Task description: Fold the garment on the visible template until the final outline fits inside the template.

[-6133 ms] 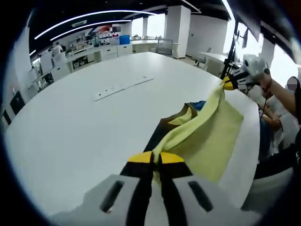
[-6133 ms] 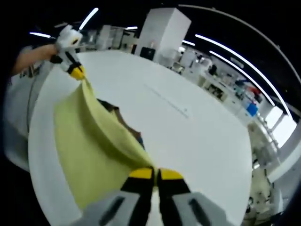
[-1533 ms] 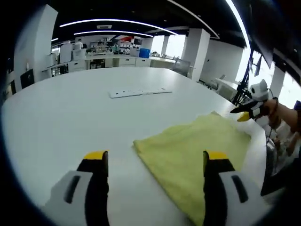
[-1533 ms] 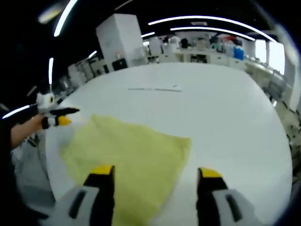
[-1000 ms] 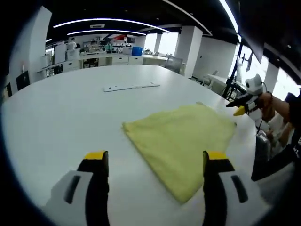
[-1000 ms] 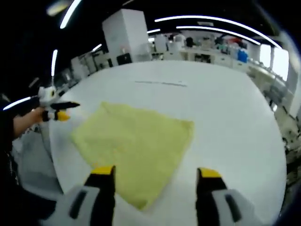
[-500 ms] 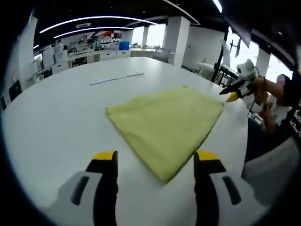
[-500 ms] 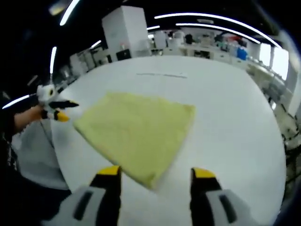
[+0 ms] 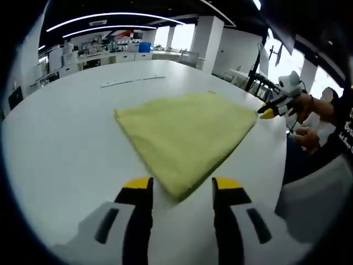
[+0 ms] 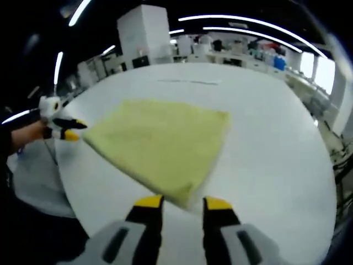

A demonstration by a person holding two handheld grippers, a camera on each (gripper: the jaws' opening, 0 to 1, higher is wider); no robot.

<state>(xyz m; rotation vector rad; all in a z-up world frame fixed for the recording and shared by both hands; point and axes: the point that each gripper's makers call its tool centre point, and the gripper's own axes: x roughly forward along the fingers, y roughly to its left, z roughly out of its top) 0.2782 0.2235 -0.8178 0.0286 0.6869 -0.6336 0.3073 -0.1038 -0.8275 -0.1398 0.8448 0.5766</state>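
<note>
1. The garment (image 9: 185, 135) is a pale yellow cloth lying flat in a rough four-sided shape on the white table (image 9: 60, 143), near the edge where the person stands. In the right gripper view it (image 10: 160, 143) spreads from just ahead of the jaws toward the far side.

2. It looks light, soft and limp, with a slightly fuzzy surface. I judge it will sag and drape once lifted, and a single layer may peel away from the stack if pinched too shallowly. It is neither fragile nor slippery.

3. The best holds look to be the corners. One corner points at the left gripper (image 9: 179, 190), lying just ahead of and between its yellow tips. Another points at the right gripper (image 10: 182, 205) in the same way. A pinch should take every layer at the corner.

4. The left gripper's jaws stand apart with a narrow gap, holding nothing. The right gripper's jaws are also apart, with a still narrower gap, and hold nothing.

5. No template outline can be made out around or under the cloth, so I cannot tell whether the shape fits it.

6. A long pale strip (image 9: 132, 81) lies on the table well beyond the cloth.

7. No brand, label or print shows on the cloth. White marks on the person's dark clothing (image 9: 346, 130) are too partial to read.
</note>
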